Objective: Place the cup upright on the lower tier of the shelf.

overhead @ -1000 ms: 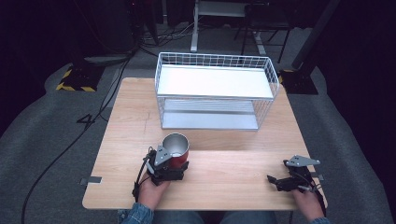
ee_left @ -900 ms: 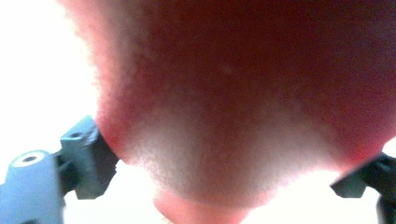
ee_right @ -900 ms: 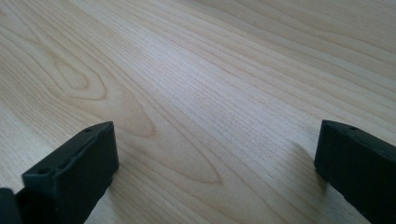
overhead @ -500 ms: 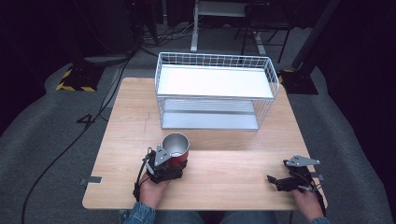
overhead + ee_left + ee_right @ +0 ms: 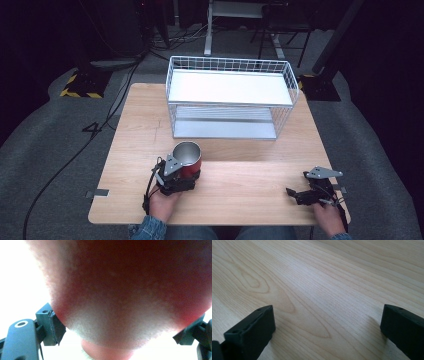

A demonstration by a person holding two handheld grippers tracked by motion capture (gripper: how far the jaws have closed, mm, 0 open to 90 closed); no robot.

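Red cup (image 5: 189,159) gripped by left gripper (image 5: 176,176) at table's (image 5: 250,185) near-left; white wire rack (image 5: 230,97) at far side. Right gripper (image 5: 296,194) resting wide, nothing held. Cup not yet placed anywhere, prob. early stage.

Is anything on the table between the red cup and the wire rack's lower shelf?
Nothing visible. Only bare table lies between the red cup, clamped in the left gripper, and the wire rack; its lower shelf looks empty.

The tool (image 5: 328,332) gapes wide, seemingly resting on bare wooden table (image 5: 324,277).
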